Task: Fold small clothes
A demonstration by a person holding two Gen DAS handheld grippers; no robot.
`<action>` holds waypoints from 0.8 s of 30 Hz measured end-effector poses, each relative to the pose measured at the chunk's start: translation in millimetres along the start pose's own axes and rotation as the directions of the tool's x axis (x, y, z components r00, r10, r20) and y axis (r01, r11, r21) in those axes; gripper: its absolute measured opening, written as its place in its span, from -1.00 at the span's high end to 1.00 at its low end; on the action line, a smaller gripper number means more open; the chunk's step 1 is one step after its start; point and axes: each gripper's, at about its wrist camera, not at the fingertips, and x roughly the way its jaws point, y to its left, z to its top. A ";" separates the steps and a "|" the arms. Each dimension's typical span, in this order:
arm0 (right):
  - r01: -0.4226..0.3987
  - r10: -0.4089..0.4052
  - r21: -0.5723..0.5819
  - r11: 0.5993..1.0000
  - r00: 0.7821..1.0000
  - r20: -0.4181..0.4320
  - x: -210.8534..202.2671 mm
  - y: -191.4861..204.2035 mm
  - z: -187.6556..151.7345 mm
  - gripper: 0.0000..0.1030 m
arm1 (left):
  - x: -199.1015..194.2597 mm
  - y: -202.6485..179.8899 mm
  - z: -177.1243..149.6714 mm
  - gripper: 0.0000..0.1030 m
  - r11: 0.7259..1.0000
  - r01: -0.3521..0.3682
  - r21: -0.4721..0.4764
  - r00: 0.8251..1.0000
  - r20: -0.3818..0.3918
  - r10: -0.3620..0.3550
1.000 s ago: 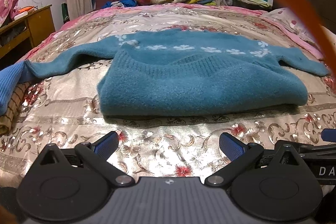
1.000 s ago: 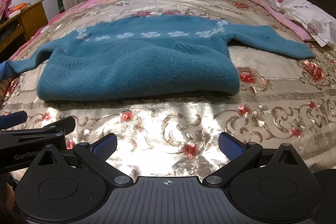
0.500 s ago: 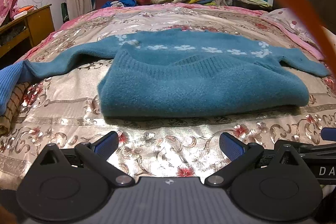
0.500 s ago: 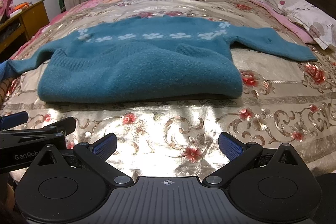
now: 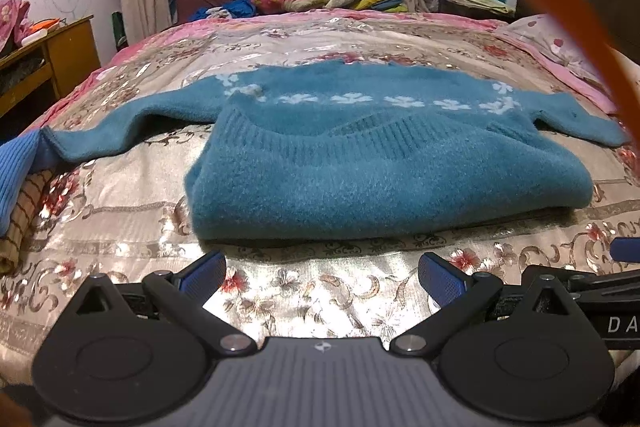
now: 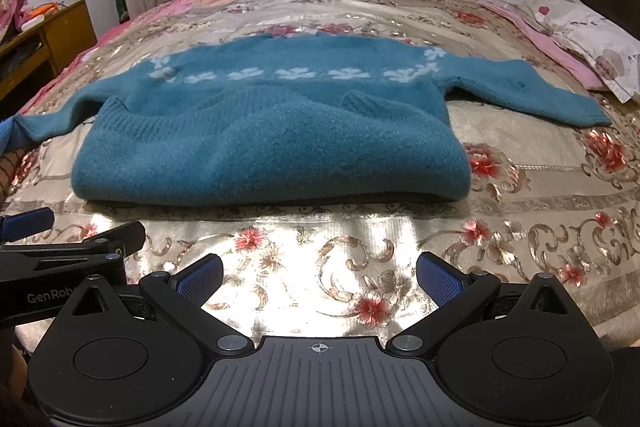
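Since a second ago I have eased both tools slightly nearer the sweater (image 5: 384, 163); nothing on the bed (image 5: 320, 291) has shifted. The left tool (image 5: 320, 277) and right tool (image 6: 318, 277) both gape wide, holding nothing. The sweater lies ahead of them, hem folded up over the chest, sleeves spread left and right. Next, I judge, each sleeve wants folding in: grip near the cuff, lift low, lay it flat across the body.

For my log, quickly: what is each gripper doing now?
Left gripper: open, holding nothing.
Right gripper: open, holding nothing.
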 end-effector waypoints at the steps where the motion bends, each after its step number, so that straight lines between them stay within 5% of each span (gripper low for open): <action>1: 0.000 0.000 -0.003 1.000 1.000 0.000 0.5 0.4 0.5 -0.99 | 0.2 0.5 1.4 -1.00 1.000 -0.001 0.003 1.000 0.003 0.001; 15: 0.002 -0.002 0.006 1.000 0.998 0.058 19.9 -24.4 55.5 -0.99 | 25.2 39.5 44.9 -1.00 1.000 -0.004 0.004 0.999 0.043 0.004; 24: -0.089 0.089 0.030 0.996 0.996 0.016 78.2 -58.2 109.5 -0.99 | 71.1 69.4 80.6 -1.00 0.998 0.055 0.038 0.998 0.026 -0.056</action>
